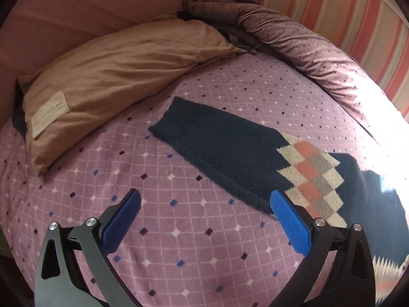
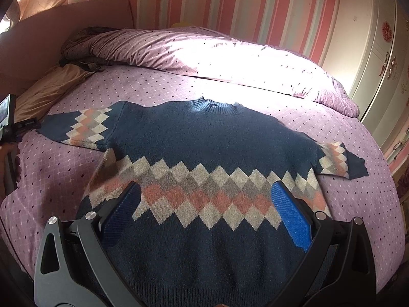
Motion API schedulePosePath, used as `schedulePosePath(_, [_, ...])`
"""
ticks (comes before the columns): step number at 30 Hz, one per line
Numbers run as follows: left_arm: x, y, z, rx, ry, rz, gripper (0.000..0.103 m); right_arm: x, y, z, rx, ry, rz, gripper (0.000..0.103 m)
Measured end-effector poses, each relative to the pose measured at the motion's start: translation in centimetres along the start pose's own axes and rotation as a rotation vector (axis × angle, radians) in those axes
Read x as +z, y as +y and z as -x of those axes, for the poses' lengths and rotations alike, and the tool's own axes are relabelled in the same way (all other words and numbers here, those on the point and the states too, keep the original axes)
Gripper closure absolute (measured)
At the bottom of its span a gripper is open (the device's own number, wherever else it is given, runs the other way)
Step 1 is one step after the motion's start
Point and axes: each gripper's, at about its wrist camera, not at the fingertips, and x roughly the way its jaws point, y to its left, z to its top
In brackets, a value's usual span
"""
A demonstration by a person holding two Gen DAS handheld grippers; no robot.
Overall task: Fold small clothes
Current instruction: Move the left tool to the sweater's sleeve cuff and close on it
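Your sweater (image 2: 204, 138) lies spread flat on the lilac checked bedspread (image 2: 76, 168), filling the middle of the right wrist view: navy knit, collar toward the top of the frame, a band of grey, cream and coral diamonds running across the chest, and both sleeves stretched out to the sides. Your right gripper (image 2: 204, 199) hangs over the lower half of the garment with its blue-padded jaws spread wide and nothing between them; the pads frame the diamond band from the lower left and lower right. In the left wrist view, your left gripper (image 1: 204, 204) sits at the bottom of the frame, jaws likewise wide apart and empty, over bare bedspread. The sweater's left sleeve (image 1: 217, 151) runs diagonally from the centre toward the lower right, its dark cuff pointing up and left and its diamond patch just beside the right-hand pad; whether that pad touches the sleeve edge cannot be told. A tan pillow (image 1: 107, 81) lies at the upper left of that view, and a rolled quilt (image 1: 294, 48) in the same dotted lilac cloth curves along the upper right, partly washed out by sunlight. Behind the bed, a wall (image 2: 230, 0) striped in pink, white and green.
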Motion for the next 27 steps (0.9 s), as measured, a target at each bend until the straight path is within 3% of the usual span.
schedulePosePath(9, [2.4, 2.7, -4.9, -0.028, 0.064, 0.140, 0.001, 1.4, 2.3, -1.3, 0.018, -0.021, 0.023, 0.003])
schedulePosePath(15, [3.0, 3.6, -7.4, -0.017, 0.104, 0.169, 0.001, 2.0, 3.2, -2.3, 0.024, -0.018, 0.035, 0.003])
schedulePosePath(27, [5.5, 6.1, -10.6, -0.101, 0.144, 0.313, 0.003, 2.3, 3.8, -3.7, 0.045, -0.016, 0.027, 0.003])
